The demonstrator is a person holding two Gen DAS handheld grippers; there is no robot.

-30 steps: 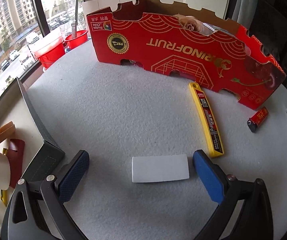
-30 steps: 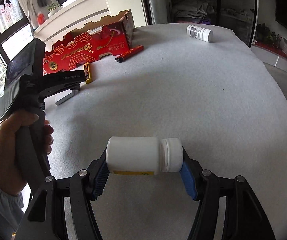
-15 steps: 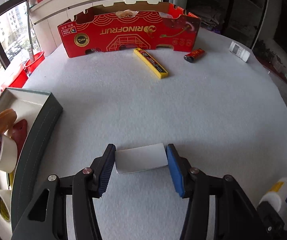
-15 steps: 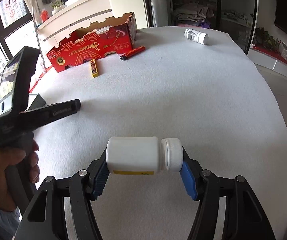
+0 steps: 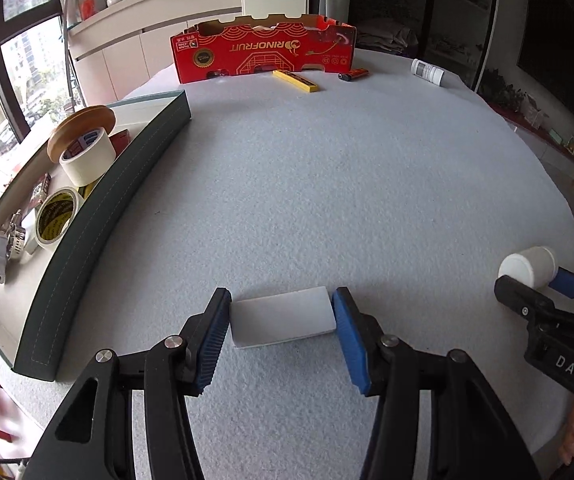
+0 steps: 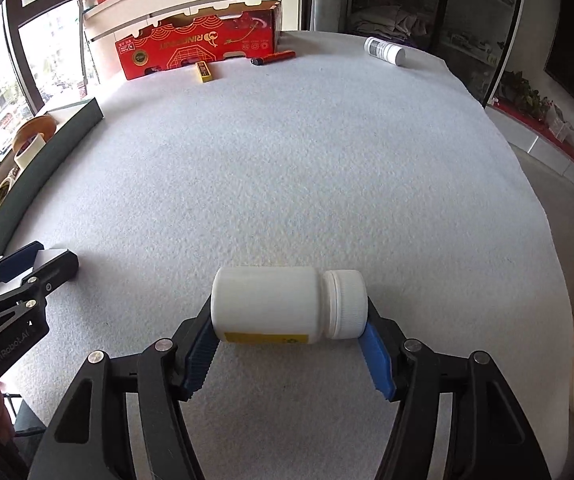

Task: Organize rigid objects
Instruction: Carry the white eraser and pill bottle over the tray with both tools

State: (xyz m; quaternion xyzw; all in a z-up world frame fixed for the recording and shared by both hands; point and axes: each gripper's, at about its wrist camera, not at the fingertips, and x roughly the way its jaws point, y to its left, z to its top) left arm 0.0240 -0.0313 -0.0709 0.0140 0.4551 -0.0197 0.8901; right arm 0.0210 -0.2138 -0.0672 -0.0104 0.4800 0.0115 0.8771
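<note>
A dark green open tray holding rolls of tape is lying at the left. The left gripper is pinching a flat white rectangular block by its short ends, long axis crosswise. The right gripper is clamping a white plastic bottle sideways, cap pointing right. Far off, a red cardboard box, yellow utility knife, red lighter and small white bottle are resting on the grey felt table.

On the white felt-covered table lie a red carton, yellow cutter, lighter, small bottle and green tray.
</note>
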